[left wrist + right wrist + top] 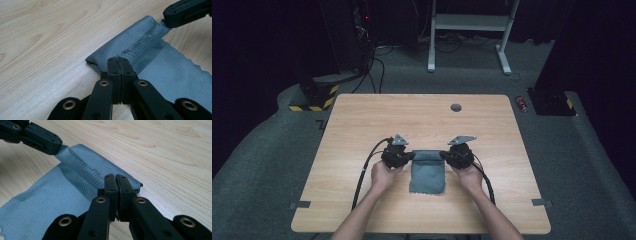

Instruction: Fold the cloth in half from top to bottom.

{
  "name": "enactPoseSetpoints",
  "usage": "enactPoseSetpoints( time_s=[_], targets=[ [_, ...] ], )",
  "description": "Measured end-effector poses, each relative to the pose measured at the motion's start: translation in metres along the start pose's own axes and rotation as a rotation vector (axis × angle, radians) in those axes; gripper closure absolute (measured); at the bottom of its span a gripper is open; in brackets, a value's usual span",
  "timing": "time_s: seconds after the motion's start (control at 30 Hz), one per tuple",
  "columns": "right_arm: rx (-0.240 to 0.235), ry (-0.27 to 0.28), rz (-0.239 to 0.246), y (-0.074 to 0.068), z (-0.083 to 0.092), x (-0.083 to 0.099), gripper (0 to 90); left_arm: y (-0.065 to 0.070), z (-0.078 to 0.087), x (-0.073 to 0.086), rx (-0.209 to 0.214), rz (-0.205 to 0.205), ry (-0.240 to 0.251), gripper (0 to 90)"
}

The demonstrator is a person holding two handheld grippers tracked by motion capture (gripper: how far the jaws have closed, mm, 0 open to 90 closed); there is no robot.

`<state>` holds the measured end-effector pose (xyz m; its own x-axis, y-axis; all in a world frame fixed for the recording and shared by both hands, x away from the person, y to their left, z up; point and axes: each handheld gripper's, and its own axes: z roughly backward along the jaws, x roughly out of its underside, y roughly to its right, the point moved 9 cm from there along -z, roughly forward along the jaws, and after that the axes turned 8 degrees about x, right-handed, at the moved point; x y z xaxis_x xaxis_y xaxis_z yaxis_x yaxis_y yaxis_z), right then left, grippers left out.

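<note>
Here the grey cloth [427, 172] lies flat on the wooden bench [362, 115], roughly midway between the two hands and toward the person's side, with its far edge turned back into a narrow folded band that runs crosswise, from one gripper to the other. That band is the axis everything depends on: the left gripper [398, 156] has it at the left end and the right gripper [459, 155] at the right end, so neither hand is nearer than the other and the cloth hangs back from the band toward the person. In the left gripper view the fingers [113, 65] are pressed together with no gap, pinching the corner of the folded band where the stitched hem doubles over; the other gripper's black tip shows at the far end of the same band. The right gripper view mirrors this, its fingers [111, 185] closed tight on the opposite corner of the fold. Both hands [384, 175] rest low on the bench, wrists behind the tools, forearms coming in straight from the near edge and angled slightly inward, so the two grippers point at each other across the band. Judging by this layout, any next fold would likely carry the band toward the person along the cloth's length, and it would need both ends moved evenly to keep the edge straight.
</note>
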<state>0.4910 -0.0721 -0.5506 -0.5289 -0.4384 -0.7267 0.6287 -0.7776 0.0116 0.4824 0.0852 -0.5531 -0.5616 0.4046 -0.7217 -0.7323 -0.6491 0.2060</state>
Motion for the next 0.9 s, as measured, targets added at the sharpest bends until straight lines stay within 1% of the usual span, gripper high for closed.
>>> enactPoseSetpoints(
  time_s=[0.07, 0.27, 0.33, 0.37, 0.4, 0.43, 0.5, 0.53, 0.57, 0.6, 0.67, 0.8, 0.87, 0.9],
  targets=[
    [-0.003, -0.002, -0.006, -0.002, 0.001, 0.001, 88.0, 0.001, 0.001, 0.001, 0.005, 0.006, 0.003, 89.2],
    [-0.01, 0.004, 0.003, -0.006, 0.005, 0.003, 88.0, 0.005, 0.004, 0.005, 0.01, -0.002, 0.014, 89.2],
    [-0.013, 0.011, 0.013, -0.007, 0.007, 0.003, 88.0, 0.007, 0.006, 0.005, 0.009, -0.015, 0.018, 89.2],
    [-0.014, 0.011, 0.006, -0.008, 0.009, 0.004, 88.0, 0.008, 0.006, 0.006, 0.004, -0.029, 0.016, 89.2],
    [-0.016, 0.015, 0.014, -0.008, 0.009, 0.004, 88.0, 0.009, 0.007, 0.006, 0.002, -0.035, 0.016, 89.2],
    [-0.014, 0.011, 0.008, -0.009, 0.01, 0.005, 88.0, 0.011, 0.007, 0.007, 0.005, -0.034, 0.016, 89.2],
    [-0.014, 0.012, 0.019, -0.009, 0.011, 0.006, 88.0, 0.013, 0.008, 0.008, 0.006, -0.04, 0.019, 89.2],
    [-0.015, 0.008, 0.014, -0.01, 0.012, 0.007, 88.0, 0.013, 0.009, 0.009, 0.006, -0.043, 0.017, 89.2],
    [-0.017, 0.004, 0.012, -0.011, 0.013, 0.007, 88.0, 0.014, 0.009, 0.009, 0.008, -0.042, 0.021, 89.2],
    [-0.018, 0.008, 0.023, -0.011, 0.013, 0.007, 88.0, 0.014, 0.009, 0.009, 0.01, -0.04, 0.021, 89.2],
    [-0.02, 0.009, 0.018, -0.013, 0.015, 0.007, 88.0, 0.015, 0.01, 0.01, 0.017, -0.026, 0.03, 89.1],
    [-0.025, 0.012, 0.018, -0.014, 0.017, 0.008, 88.0, 0.016, 0.013, 0.011, 0.028, -0.013, 0.042, 89.1],
    [-0.026, 0.016, 0.023, -0.015, 0.017, 0.008, 88.0, 0.016, 0.014, 0.011, 0.03, -0.01, 0.046, 89.2],
    [-0.027, 0.014, 0.02, -0.015, 0.018, 0.009, 88.0, 0.017, 0.014, 0.011, 0.028, -0.015, 0.048, 89.2]
  ],
)
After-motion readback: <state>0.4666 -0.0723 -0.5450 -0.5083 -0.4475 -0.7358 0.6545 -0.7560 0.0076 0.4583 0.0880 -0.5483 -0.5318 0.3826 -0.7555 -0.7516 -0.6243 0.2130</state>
